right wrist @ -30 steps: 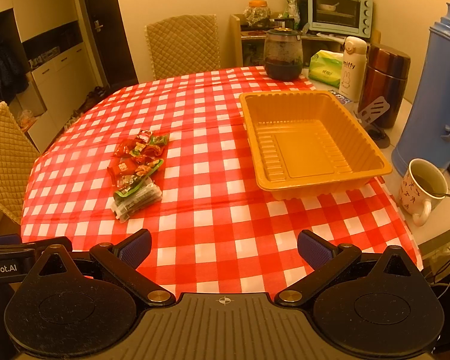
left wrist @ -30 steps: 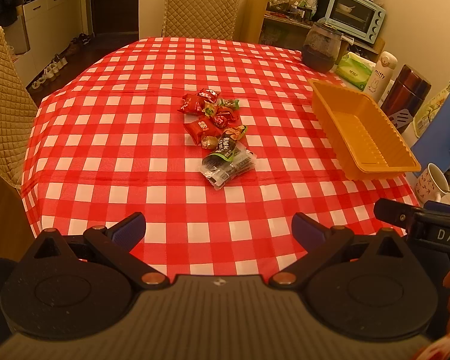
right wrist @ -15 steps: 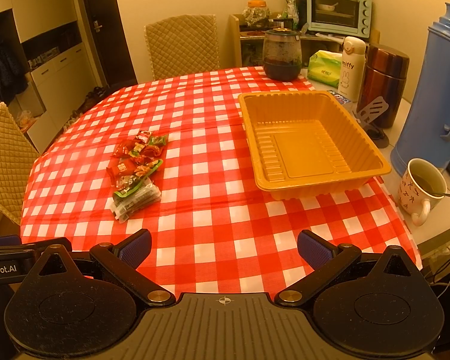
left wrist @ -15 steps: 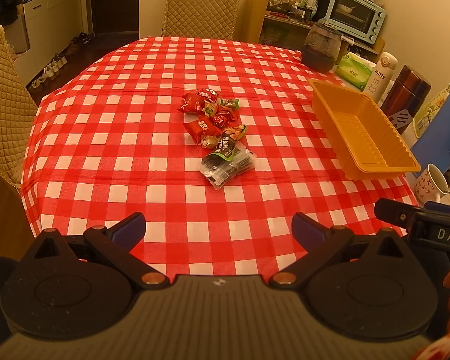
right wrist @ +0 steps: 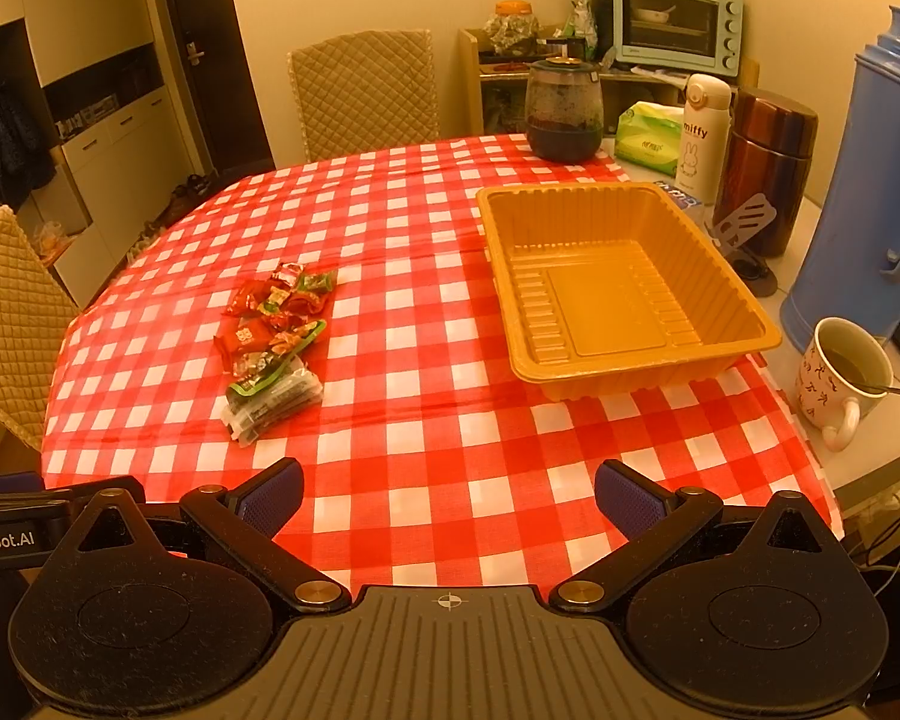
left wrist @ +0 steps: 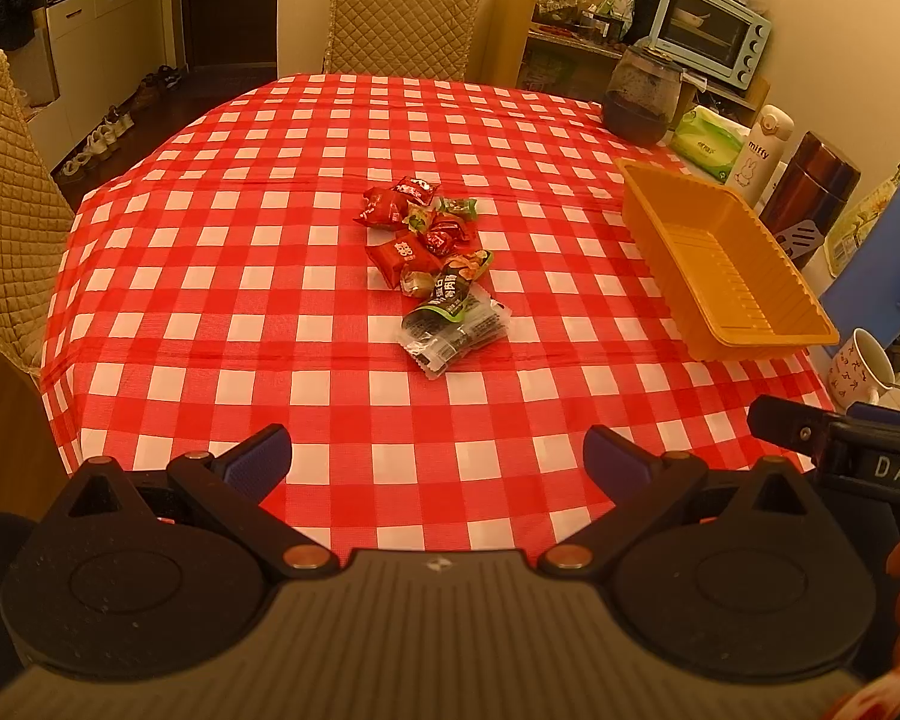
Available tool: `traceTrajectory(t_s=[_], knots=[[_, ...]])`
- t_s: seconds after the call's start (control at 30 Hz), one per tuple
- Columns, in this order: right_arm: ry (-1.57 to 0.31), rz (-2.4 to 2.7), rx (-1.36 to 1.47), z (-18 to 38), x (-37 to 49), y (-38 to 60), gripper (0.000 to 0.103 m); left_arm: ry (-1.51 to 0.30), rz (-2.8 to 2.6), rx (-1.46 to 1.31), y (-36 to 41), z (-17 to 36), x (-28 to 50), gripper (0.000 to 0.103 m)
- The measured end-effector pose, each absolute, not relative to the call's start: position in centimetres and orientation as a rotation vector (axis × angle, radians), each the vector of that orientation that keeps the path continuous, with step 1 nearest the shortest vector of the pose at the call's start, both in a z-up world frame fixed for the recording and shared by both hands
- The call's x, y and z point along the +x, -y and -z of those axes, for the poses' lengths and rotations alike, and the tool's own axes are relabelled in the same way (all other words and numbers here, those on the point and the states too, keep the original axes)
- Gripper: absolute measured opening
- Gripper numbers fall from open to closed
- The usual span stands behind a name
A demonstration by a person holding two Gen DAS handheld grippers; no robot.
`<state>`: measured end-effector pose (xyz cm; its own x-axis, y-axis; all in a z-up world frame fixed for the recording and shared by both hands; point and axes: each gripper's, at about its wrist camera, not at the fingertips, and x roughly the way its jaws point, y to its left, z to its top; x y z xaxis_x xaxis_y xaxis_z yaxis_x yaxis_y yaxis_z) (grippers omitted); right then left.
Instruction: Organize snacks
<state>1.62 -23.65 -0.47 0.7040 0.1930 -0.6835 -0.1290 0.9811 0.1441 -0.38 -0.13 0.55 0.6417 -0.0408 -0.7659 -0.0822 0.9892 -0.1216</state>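
A small heap of wrapped snacks lies mid-table on the red checked cloth: red packets, green-edged sweets and a clear packet nearest me. In the right wrist view the same heap sits left of an empty orange plastic tray. The tray stands at the table's right side in the left wrist view. My left gripper hovers open over the near table edge, well short of the snacks. My right gripper is open too, holding nothing, near the front edge.
Along the right edge stand a blue thermos, a brown flask, a white Miffy bottle, a tissue pack, a glass jar and a mug with a spoon. Quilted chairs stand at the far and left sides.
Almost nothing: the right wrist view has shifted very slightly, the snacks and tray lie as before, and both grippers stay open.
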Motion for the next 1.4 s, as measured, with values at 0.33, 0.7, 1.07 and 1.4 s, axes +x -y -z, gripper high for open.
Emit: traceTrajectory(t_s=[0.33,0.7,1.07,1.4], knots=[[-0.770,-0.179,0.088,0.41,1.59,23.66,0.103,-0.874,-0.023,-0.150,0.11,-0.54,-0.38,0.103],[-0.769,-0.179,0.088,0.47,1.60,23.68,0.103,-0.874,-0.023,-0.151,0.10,-0.57,-0.43,0.103],[-0.770,-0.177,0.091,0.47,1.54,23.77,0.103,-0.872,-0.019,-0.155,0.22,-0.67,-0.47,0.103],[-0.769,-0.176,0.103,0.72,1.57,23.83,0.103,-0.876,-0.016,-0.170,0.11,-0.69,-0.46,0.102]])
